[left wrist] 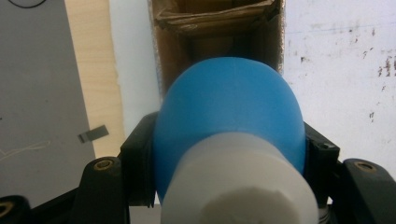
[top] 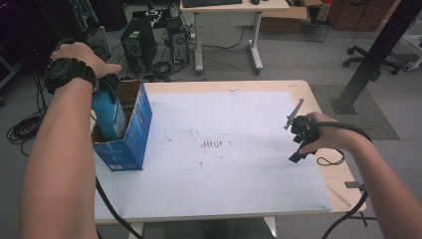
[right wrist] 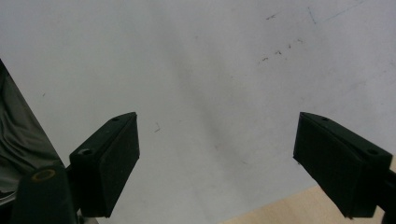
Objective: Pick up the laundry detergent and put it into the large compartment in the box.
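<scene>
Your left gripper [top: 107,82] sits at the upper left of the high view, right above the open top of the blue cardboard box [top: 130,130], which stands at the left edge of the surface [top: 239,174] with little room between its walls and the blue bottle [top: 108,113] going into it. Your fingers [left wrist: 140,158] are clamped on either flank of the bottle, about as tight as they go around something that wide; in the left gripper view the bottle [left wrist: 229,116] is a smooth, rounded blue plastic dome with a matte white cap [left wrist: 238,186] nearest the camera, and it blocks most of the box mouth. Above it you see the brown corrugated inside and folded flaps of the box [left wrist: 215,18] (the bottom of the box is hidden). The middle and right of the surface are a flat white sheet, scuffed with small dark marks, and open for moving; a pale wood rim shows along the far and right edges. Your right gripper [top: 301,137] hovers near the right edge, well apart from the box, its black fingers [right wrist: 109,158] spread wide with nothing between them, only white sheet and a wedge of wood rim at the lower right of the right gripper view. Your left forearm covers the lower left corner of the high view, so the near left corner of the surface is hard to make out.
</scene>
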The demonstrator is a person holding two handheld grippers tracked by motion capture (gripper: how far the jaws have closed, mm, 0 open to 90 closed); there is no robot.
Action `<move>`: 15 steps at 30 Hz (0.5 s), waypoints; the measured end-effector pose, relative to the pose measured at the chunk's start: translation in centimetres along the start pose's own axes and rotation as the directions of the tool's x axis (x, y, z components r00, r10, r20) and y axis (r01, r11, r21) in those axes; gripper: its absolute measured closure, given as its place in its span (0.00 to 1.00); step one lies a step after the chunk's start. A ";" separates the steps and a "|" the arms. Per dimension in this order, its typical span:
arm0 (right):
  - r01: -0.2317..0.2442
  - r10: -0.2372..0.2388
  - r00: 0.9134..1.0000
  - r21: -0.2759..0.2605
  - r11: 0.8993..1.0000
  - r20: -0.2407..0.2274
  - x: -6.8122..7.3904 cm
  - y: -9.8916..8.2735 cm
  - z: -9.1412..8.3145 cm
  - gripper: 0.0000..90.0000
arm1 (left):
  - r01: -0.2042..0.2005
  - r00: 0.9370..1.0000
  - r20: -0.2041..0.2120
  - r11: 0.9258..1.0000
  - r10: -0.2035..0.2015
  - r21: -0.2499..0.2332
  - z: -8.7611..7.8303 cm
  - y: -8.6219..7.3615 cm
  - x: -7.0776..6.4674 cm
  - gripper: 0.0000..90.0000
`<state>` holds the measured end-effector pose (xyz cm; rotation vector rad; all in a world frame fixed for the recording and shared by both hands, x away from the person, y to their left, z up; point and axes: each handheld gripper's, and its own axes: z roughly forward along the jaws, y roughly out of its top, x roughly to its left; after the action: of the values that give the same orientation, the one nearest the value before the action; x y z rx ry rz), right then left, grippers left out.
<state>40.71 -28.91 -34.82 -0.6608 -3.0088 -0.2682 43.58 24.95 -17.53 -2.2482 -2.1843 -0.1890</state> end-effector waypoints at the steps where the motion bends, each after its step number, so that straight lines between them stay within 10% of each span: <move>1: 0.001 -0.001 1.000 -0.001 1.000 0.001 0.0 0.0 0.0 0.16 | 0.001 1.000 0.001 1.000 -0.001 0.001 0.3 0.0 0.0 0.42; 15: -0.001 0.001 1.000 0.003 1.000 -0.002 -0.1 0.0 0.1 0.16 | -0.009 1.000 0.008 0.999 0.009 0.031 2.1 0.2 -0.2 0.42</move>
<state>40.77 -28.94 -34.93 -0.6615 -3.0067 -0.2642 43.91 24.88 -19.61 -2.2459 -2.1655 -0.1452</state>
